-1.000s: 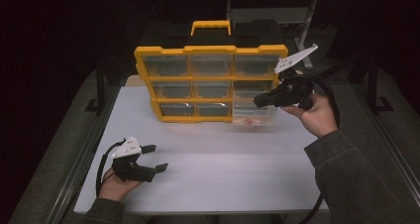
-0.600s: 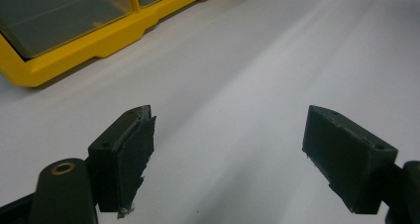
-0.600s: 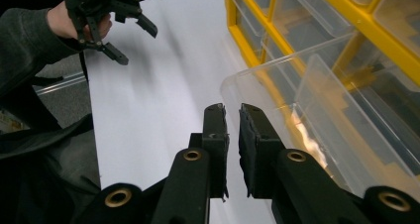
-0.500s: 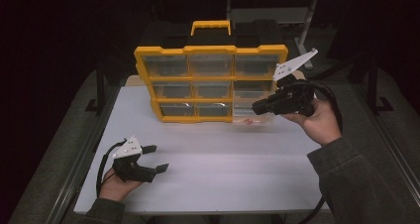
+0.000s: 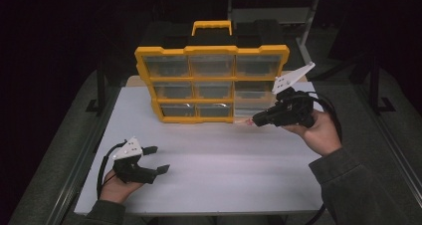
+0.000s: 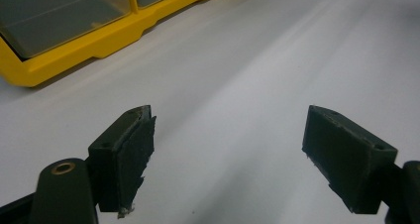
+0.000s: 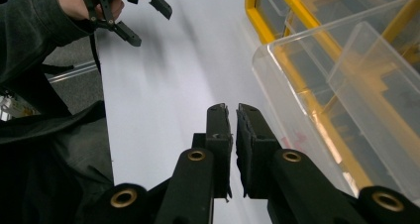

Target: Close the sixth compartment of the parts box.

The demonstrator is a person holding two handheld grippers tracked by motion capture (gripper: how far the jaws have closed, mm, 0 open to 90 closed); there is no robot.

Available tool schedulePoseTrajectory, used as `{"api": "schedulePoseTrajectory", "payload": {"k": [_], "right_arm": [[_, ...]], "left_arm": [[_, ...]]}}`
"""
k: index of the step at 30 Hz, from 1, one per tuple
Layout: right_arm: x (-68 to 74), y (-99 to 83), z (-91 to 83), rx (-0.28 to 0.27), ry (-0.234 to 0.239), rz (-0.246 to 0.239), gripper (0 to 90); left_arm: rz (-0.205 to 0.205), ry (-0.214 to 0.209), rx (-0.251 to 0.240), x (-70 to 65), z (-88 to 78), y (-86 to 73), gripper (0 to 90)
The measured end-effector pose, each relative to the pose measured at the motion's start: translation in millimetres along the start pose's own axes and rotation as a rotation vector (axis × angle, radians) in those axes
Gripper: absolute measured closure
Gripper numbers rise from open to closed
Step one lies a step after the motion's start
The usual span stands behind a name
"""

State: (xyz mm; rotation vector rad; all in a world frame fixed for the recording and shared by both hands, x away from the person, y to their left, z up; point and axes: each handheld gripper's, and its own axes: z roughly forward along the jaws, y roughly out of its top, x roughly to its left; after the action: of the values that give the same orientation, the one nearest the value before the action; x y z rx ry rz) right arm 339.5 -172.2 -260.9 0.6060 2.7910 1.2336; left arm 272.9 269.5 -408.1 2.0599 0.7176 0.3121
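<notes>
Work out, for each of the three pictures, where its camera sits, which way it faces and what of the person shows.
High view: above the person's side, facing forward and down on the table, organizer, both hands and grippers.
Left gripper view: on the left gripper, along its open jaws over the table to the organizer's base.
Right gripper view: on the right gripper, along its shut jaws beside a pulled-out clear drawer, a sleeve at left.
Shared: the right gripper view and high view both show the left gripper.

a workshop-like recording rig: a white bench (image 5: 224, 180) on a metal frame, dark surroundings, a yellow parts organizer (image 5: 211, 83) at frame centre.
</notes>
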Motion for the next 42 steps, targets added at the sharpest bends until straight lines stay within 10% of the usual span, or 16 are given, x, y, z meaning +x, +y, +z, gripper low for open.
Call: {"api": "schedulePoseTrajectory", "payload": {"k": [42], "right_arm": [[-10.4,-21.3,23.9,0.075,-0.036,0.021,88.7]], "left_arm": [[-0.008,0.002,-0.009,-0.6,0.4,-0.2,19.7]]}}
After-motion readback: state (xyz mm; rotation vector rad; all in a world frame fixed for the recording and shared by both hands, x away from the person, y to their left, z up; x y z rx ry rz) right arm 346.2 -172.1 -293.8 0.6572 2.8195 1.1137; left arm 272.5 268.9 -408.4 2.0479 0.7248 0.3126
